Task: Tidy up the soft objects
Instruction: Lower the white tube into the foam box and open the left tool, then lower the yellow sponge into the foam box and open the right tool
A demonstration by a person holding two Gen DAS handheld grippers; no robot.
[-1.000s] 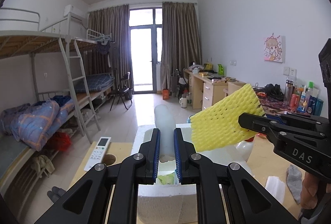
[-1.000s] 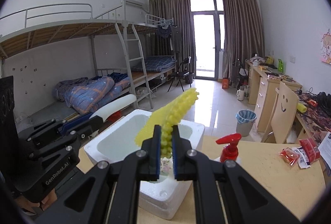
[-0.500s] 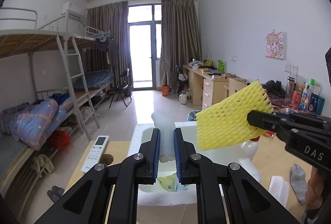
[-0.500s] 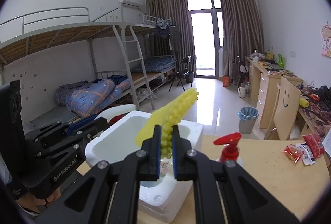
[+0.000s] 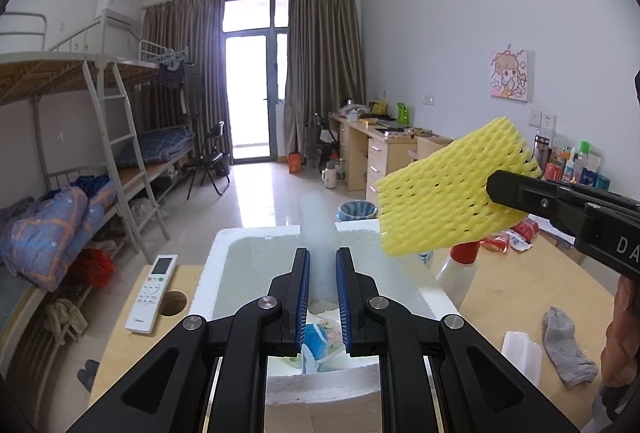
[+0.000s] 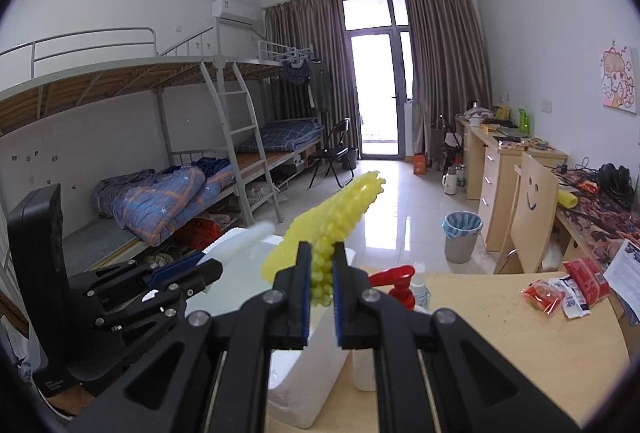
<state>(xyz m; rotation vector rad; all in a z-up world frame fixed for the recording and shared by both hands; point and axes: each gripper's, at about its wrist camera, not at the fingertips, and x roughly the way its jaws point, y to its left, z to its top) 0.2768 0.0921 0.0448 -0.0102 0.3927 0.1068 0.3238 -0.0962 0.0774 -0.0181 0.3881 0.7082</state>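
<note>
My left gripper [image 5: 319,275] is shut on a pale white foam strip [image 5: 318,229] that stands up between its blue pads, just above the open white foam box [image 5: 236,245]. The box holds some light wrappers [image 5: 320,339]. To the right, my right gripper [image 6: 322,273] is shut on a yellow foam net sleeve [image 6: 332,221], which hangs over the box's right rim as a yellow net [image 5: 444,193]. In the right wrist view, the left gripper [image 6: 202,267] with its white strip [image 6: 248,233] sits close on the left, over the box [image 6: 304,385].
A red-topped spray bottle [image 5: 460,261] stands right of the box. A grey sock [image 5: 568,347] and a white packet [image 5: 520,351] lie on the wooden table [image 5: 508,297]. A remote [image 5: 151,293] and a cable hole [image 5: 173,303] are left of the box. Red snack packets [image 6: 560,289] lie far right.
The left gripper has moved forward over the box with the white strip. In the right wrist view it has come closer to the right gripper. Both grips are unchanged.
</note>
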